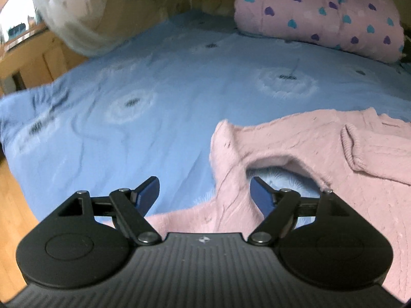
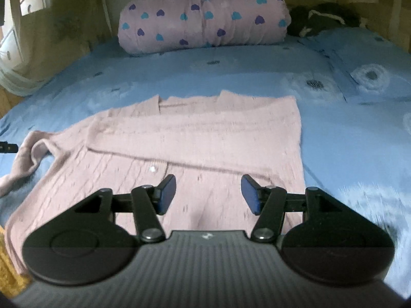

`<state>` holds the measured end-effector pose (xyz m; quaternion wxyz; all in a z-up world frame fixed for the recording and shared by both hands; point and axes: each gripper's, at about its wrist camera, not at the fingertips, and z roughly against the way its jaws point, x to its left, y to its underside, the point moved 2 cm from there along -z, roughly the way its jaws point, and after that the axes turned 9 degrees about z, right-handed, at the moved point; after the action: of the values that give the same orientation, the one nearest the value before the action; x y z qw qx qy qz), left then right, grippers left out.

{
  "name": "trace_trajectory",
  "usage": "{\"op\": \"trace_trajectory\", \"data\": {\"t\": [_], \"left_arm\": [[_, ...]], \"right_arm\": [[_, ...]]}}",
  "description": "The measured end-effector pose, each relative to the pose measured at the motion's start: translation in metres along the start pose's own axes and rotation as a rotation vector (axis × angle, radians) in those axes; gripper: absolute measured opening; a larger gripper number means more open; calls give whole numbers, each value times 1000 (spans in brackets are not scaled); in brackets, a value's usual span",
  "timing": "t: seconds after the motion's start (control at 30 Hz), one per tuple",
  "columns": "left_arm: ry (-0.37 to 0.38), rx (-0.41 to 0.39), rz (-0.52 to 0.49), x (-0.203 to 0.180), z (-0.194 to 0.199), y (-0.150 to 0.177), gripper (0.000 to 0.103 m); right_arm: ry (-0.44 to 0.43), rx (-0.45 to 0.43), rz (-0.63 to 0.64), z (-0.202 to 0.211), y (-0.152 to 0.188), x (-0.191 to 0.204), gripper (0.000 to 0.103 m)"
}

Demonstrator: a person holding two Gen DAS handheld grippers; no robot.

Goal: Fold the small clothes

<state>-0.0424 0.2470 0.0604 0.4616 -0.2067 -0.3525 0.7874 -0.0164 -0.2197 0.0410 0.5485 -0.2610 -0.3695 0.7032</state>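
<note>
A small pink knit sweater (image 2: 195, 133) lies flat on the blue bedspread (image 2: 231, 77), with its right sleeve folded across the chest and its left sleeve (image 2: 28, 154) trailing out to the left. My right gripper (image 2: 208, 195) is open and empty, above the sweater's lower body. In the left wrist view the same sweater (image 1: 295, 154) lies at the right, its loose sleeve (image 1: 226, 154) bent in a loop. My left gripper (image 1: 205, 195) is open and empty, just above that sleeve.
A rolled pink quilt with heart prints (image 2: 205, 15) lies at the head of the bed. A dark bundle (image 2: 323, 18) sits at the back right. White netting (image 1: 77, 20) hangs at the left. Wooden floor (image 1: 10, 205) lies past the bed's left edge.
</note>
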Motion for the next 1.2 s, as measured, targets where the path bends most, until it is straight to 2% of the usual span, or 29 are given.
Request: {"op": "trace_trajectory", "data": {"t": [0.27, 0.33, 0.37, 0.4, 0.43, 0.53, 0.7, 0.73, 0.77, 0.8, 0.93, 1.03, 1.2], "left_arm": [[22, 41, 61, 9, -23, 17, 80], [-4, 24, 63, 13, -26, 17, 70], [-33, 22, 43, 14, -29, 18, 58], [-50, 28, 37, 16, -32, 19, 53], [-48, 37, 43, 18, -35, 21, 51], [-11, 31, 77, 24, -40, 23, 51], [96, 34, 173, 33, -57, 22, 51], [107, 36, 182, 34, -59, 21, 49], [117, 33, 189, 35, -60, 20, 30], [125, 26, 195, 36, -61, 18, 15], [60, -2, 190, 46, -60, 0, 11], [4, -56, 210, 62, -55, -19, 11], [24, -105, 232, 71, -41, -49, 11]], "right_arm": [[-16, 37, 19, 7, 20, 19, 58], [-20, 51, 30, 5, 24, 23, 58], [-22, 57, 33, 5, 26, 24, 58], [-22, 63, 35, 4, 27, 25, 58], [-20, 69, 35, 3, 29, 25, 58], [-16, 81, 28, -1, 32, 26, 58], [-11, 107, 31, -10, 39, 29, 58], [-9, 104, 34, -10, 40, 29, 58], [-8, 103, 35, -10, 41, 30, 58], [-7, 103, 34, -10, 41, 30, 58], [-16, 108, 27, -8, 39, 28, 58], [-23, 106, 13, -6, 39, 26, 58], [-37, 96, -15, -5, 36, 24, 58]]}}
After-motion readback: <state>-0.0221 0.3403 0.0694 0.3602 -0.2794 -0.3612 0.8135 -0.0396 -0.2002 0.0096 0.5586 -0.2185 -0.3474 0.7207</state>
